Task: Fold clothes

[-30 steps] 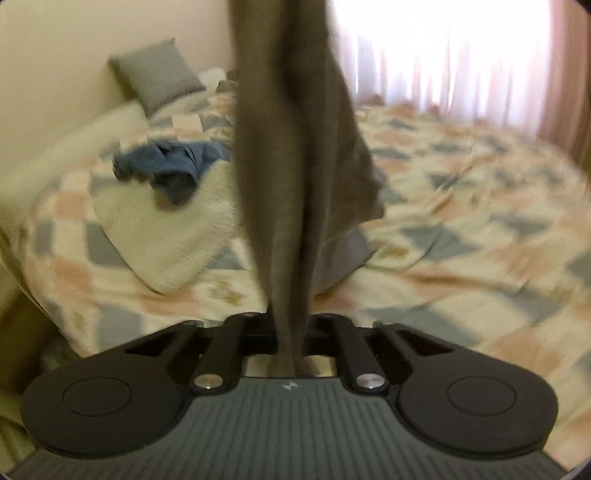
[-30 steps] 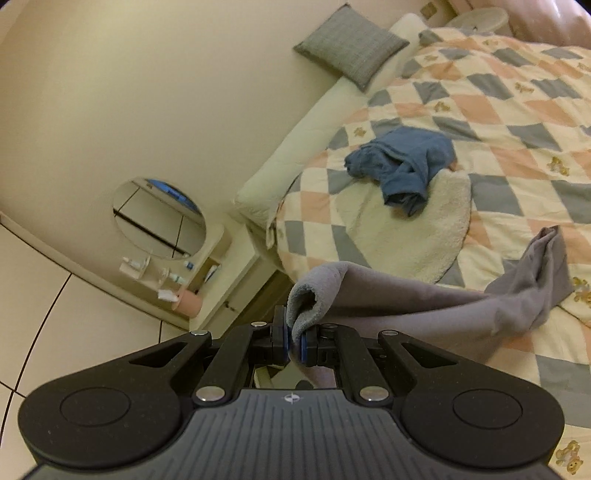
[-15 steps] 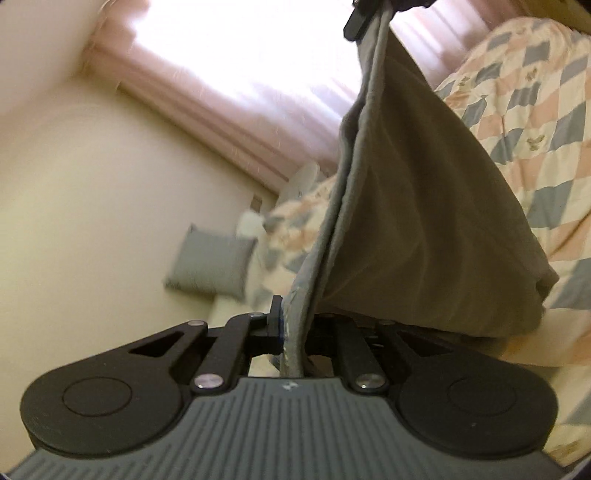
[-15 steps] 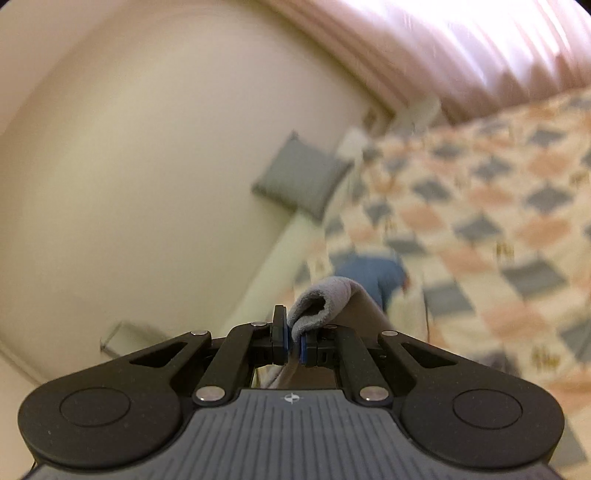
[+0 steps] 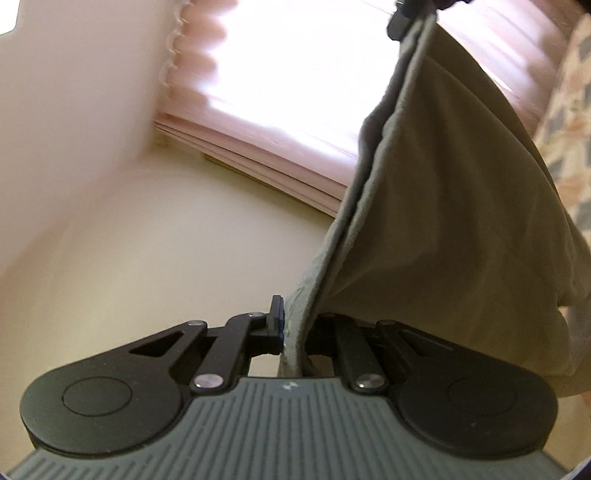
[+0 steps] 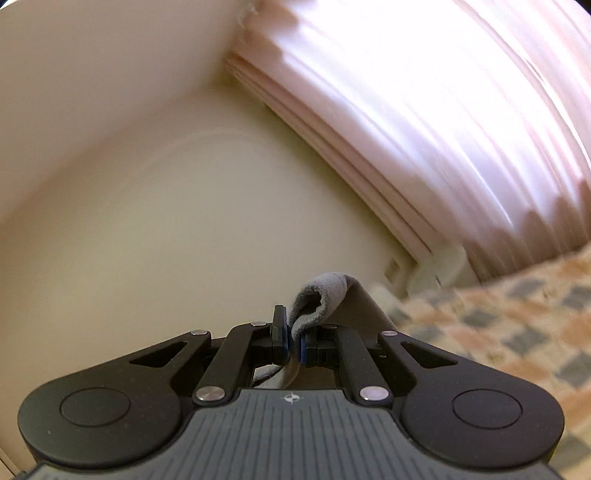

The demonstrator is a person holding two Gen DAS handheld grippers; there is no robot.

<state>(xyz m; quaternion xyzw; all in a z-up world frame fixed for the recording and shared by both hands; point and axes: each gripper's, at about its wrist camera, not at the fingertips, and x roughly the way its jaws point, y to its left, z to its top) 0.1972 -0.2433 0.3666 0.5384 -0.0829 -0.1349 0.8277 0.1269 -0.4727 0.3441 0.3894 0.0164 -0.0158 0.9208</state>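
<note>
A grey garment (image 5: pixel 443 221) hangs in the air, stretched between both grippers. My left gripper (image 5: pixel 295 332) is shut on one edge of it. The cloth runs up and to the right to my right gripper (image 5: pixel 402 18), seen at the top of the left wrist view. In the right wrist view my right gripper (image 6: pixel 293 339) is shut on a rolled grey corner of the garment (image 6: pixel 321 299), which curls above the jaws. The lower part of the garment is hidden.
Both views tilt up at a cream wall (image 6: pixel 184 203) and pink curtains (image 6: pixel 424 110) over a bright window. The bed with its checked quilt (image 6: pixel 498 321) lies low right in the right wrist view and shows at the right edge of the left wrist view (image 5: pixel 569 110).
Both grippers have lifted and tilted upward with the garment, so the views swung from the bed to the wall and curtains. The garment has left the quilt and hangs between them.
</note>
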